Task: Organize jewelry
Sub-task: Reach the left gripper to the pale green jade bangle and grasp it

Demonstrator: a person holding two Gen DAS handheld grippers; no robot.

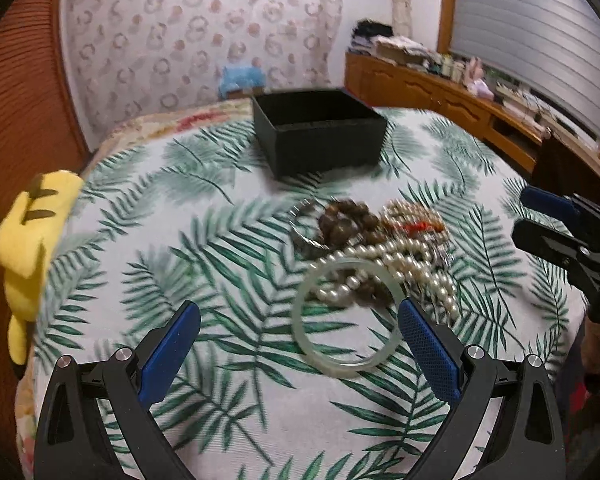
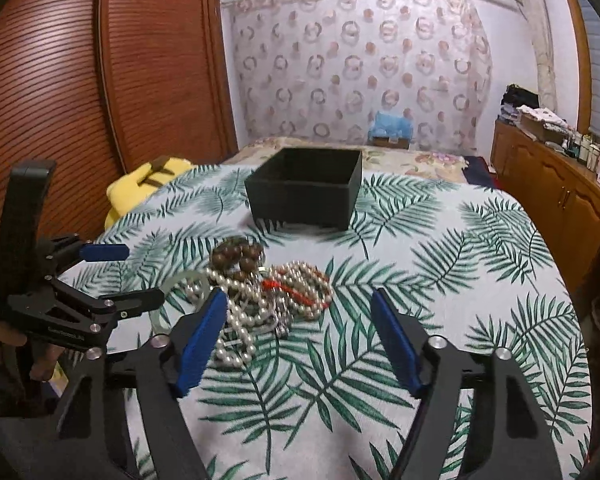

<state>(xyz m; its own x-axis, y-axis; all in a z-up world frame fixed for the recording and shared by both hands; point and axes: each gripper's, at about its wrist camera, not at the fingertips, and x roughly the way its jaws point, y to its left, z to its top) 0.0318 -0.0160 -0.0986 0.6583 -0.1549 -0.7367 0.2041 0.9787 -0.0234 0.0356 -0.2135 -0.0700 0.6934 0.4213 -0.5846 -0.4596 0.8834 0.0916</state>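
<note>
A pile of jewelry lies on the leaf-print cloth: a pale green jade bangle [image 1: 327,354], white pearl strands [image 1: 404,256], dark brown wooden beads [image 1: 346,218], a red and beige bead string [image 1: 416,220]. An open black box [image 1: 320,136] stands behind the pile. My left gripper [image 1: 300,312] is open, its blue fingers either side of the bangle, above it. My right gripper [image 2: 296,300] is open, just short of the pearls [image 2: 240,320] and beads [image 2: 240,258]; it shows at the right in the left wrist view [image 1: 540,216]. The box [image 2: 306,192] is beyond. The left gripper [image 2: 136,276] shows at the left.
A yellow plush toy [image 1: 32,240] lies at the table's left edge. A wooden sideboard [image 1: 440,96] with clutter runs along the right wall. Brown louvred doors [image 2: 100,80] stand to the left. A patterned bed [image 2: 380,152] is behind the table.
</note>
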